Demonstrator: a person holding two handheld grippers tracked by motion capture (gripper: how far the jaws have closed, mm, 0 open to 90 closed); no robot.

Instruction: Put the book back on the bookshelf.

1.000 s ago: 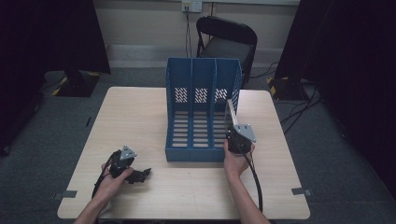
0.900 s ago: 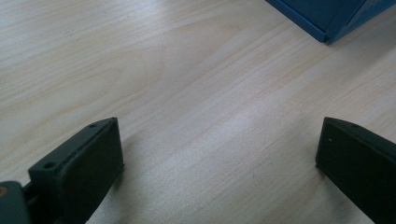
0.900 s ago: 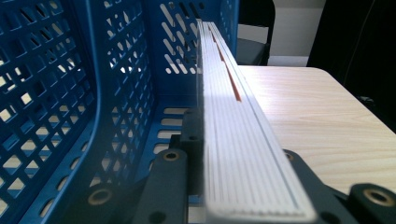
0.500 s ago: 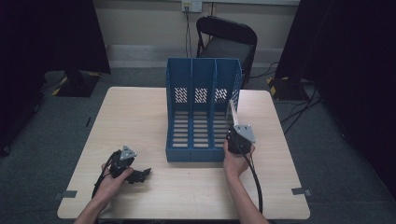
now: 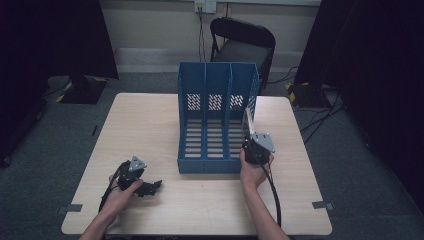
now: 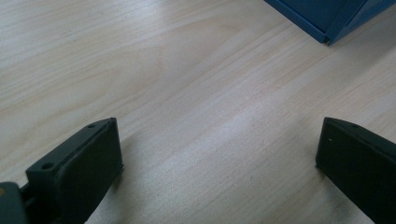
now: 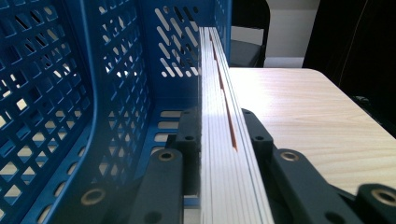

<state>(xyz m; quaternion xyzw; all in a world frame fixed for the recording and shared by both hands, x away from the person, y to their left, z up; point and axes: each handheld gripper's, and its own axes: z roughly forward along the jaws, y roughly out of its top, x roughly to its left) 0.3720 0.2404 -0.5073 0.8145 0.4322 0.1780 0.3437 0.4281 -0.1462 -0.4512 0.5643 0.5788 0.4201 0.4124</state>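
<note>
A blue three-slot file holder (image 5: pixel 215 100) stands open toward me at the table's middle. My right gripper (image 5: pixel 248 142) holds a thin white stack of sheets (image 5: pixel 247 122) upright on edge, along the holder's right wall by the rightmost slot. In the right gripper view the stack (image 7: pixel 215 93) runs straight away between the jaws of the right gripper (image 7: pixel 219 130), with the perforated blue divider (image 7: pixel 112 70) to its left. The jaws have just been opening a little, and both pads still lie against the stack. My left gripper (image 5: pixel 152 186) rests on the table at front left, open with nothing between its jaws (image 6: pixel 219 154).
A black folding chair (image 5: pixel 245 42) stands behind the table's far edge. The holder's near corner (image 6: pixel 327 28) lies ahead of the left gripper. Bare wood (image 5: pixel 145 125) stretches left of the holder and to its right (image 7: pixel 299 107). Cables trail off the front edge.
</note>
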